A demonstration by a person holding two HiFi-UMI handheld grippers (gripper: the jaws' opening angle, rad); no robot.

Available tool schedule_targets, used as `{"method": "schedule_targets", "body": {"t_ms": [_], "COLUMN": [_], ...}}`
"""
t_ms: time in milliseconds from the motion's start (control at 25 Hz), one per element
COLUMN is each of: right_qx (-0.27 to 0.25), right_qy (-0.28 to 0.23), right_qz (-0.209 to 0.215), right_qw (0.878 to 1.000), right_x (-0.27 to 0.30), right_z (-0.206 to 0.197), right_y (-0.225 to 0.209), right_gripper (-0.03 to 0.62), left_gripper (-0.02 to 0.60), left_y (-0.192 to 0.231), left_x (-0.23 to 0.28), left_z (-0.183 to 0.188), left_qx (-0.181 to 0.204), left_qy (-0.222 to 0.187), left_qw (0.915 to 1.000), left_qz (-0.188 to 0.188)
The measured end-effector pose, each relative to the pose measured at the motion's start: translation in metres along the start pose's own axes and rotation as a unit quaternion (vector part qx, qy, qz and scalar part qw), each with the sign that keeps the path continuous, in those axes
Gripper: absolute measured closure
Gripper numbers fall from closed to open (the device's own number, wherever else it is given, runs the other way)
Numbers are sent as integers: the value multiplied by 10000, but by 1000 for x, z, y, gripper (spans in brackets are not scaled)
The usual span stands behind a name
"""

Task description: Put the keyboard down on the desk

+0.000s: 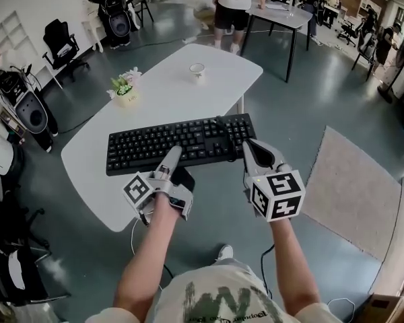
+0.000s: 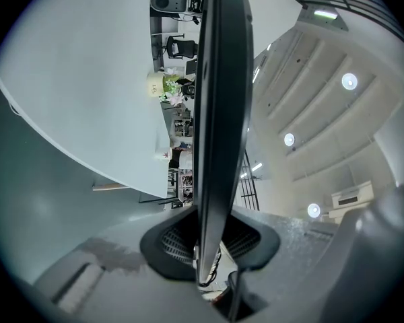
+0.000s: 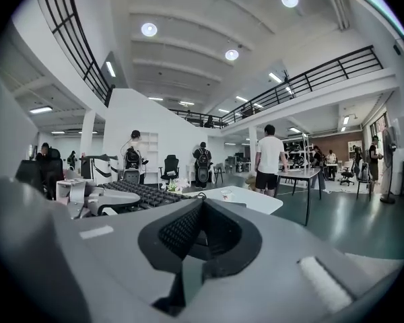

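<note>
A black keyboard [image 1: 182, 143] hangs level over the near part of the white desk [image 1: 168, 79]. My left gripper [image 1: 172, 160] is shut on its front edge. In the left gripper view the keyboard [image 2: 219, 113] runs edge-on between the jaws of this gripper [image 2: 209, 247], apart from the desk [image 2: 74, 79]. My right gripper [image 1: 257, 155] sits at the keyboard's right front corner. Its own view shows the right gripper [image 3: 198, 237] shut with nothing in it and the keyboard [image 3: 138, 192] off to the left.
A small potted plant [image 1: 124, 89] and a white cup [image 1: 197, 70] stand on the far half of the desk. A person [image 1: 232, 5] stands beyond it by a second table [image 1: 283, 15]. A rug [image 1: 353, 187] lies on the floor at right, chairs and speakers at left.
</note>
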State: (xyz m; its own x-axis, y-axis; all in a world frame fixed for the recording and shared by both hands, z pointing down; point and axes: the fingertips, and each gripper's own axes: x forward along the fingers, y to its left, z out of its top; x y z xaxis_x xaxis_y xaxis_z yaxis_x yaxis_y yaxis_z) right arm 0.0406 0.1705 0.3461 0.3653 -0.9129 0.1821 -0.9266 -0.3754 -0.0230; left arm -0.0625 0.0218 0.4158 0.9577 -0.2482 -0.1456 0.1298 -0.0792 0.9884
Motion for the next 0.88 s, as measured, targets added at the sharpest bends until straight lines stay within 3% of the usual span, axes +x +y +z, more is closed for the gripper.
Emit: {"method": "schedule_targets", "body": {"t_ms": [560,880], "right_qx": [-14,-24], "right_qy": [101,150], "right_qz": [507,787], "right_qw": [9987,9968], "right_x": [21,62], "right_z": [-9,-8], "right_y": [-31,-33], "right_gripper": [597,597], "left_gripper": [492,492], "left_y": [14,22], "left_x": [23,40], "left_z": [-8,22], "left_qx": [63,90], "left_qy": [-301,-549], "left_qw": [9995,9984], "left_qz": [79,122]}}
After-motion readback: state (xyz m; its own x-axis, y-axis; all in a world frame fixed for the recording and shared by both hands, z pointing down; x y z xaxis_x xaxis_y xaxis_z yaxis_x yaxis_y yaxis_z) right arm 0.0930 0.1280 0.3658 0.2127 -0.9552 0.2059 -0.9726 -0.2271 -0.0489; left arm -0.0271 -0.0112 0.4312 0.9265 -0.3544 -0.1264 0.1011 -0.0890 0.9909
